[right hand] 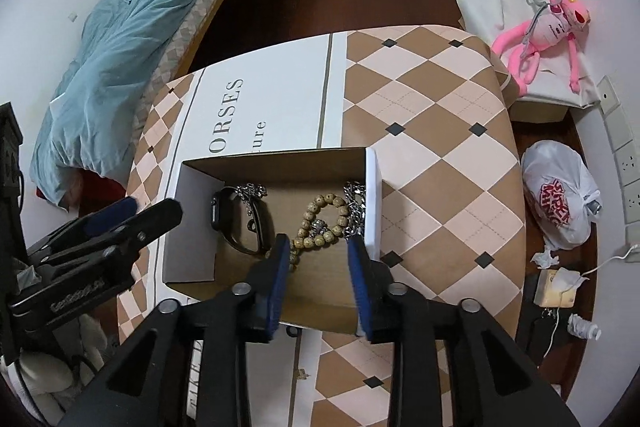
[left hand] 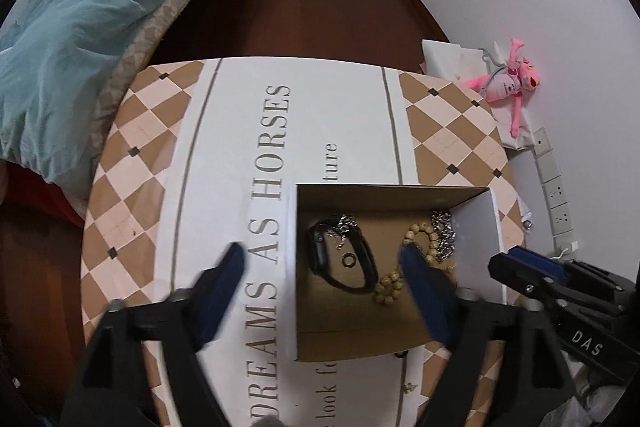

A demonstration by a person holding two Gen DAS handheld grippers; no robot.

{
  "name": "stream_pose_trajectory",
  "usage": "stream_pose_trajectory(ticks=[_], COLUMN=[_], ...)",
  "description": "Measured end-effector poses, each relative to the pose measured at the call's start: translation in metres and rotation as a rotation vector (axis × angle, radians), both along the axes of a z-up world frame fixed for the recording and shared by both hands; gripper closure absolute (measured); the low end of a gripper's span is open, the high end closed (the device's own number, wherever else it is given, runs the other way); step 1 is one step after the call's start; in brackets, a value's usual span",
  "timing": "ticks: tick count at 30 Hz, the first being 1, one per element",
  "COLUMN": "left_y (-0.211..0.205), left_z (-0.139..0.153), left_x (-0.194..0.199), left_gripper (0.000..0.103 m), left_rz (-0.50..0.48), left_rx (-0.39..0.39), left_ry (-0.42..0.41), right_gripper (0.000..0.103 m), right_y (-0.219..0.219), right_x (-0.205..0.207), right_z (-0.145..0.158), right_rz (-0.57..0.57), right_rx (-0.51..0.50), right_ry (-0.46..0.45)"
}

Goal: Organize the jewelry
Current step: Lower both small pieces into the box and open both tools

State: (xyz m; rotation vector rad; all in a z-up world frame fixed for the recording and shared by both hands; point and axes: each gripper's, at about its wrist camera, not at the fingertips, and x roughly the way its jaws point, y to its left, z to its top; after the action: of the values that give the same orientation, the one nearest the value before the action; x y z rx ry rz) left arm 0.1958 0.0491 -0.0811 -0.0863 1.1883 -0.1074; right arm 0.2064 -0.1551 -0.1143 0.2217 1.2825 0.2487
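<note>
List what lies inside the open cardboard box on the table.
Inside the cardboard box: a black smartwatch, a wooden bead bracelet, a small dark ring and silver chains. The box walls and gripper fingers hide the near corners.

An open brown cardboard box (right hand: 372,195) holds a black smartwatch (right hand: 224,215) lying flat at left, a looped tan wooden bead bracelet (right hand: 316,223) in the middle, and silver metal chains (right hand: 354,203) heaped against the right wall.
</note>
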Motion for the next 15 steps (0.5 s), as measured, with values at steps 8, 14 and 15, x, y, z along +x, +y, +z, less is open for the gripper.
stream_pose_trajectory(ticks=[8, 14, 15], left_y=[0.002, 0.002, 0.003], left_z=[-0.009, -0.014, -0.014], left_x=[-0.013, -0.026, -0.027], left_gripper=[0.004, 0.004, 0.004], left_rz=[0.014, 0.027, 0.03], left_rx=[0.109, 0.142, 0.144], left_ry=[-0.027, -0.035, -0.036], right_gripper=[0.011, 0.005, 0.005], right_y=[0.007, 0.009, 0.008], right_x=[-0.007, -0.016, -0.017], right_z=[-0.003, -0.008, -0.007], right_rz=[0.005, -0.006, -0.011], right_rx=[-0.175, -0.289, -0.297], right_ry=[-0.028, -0.04, -0.046])
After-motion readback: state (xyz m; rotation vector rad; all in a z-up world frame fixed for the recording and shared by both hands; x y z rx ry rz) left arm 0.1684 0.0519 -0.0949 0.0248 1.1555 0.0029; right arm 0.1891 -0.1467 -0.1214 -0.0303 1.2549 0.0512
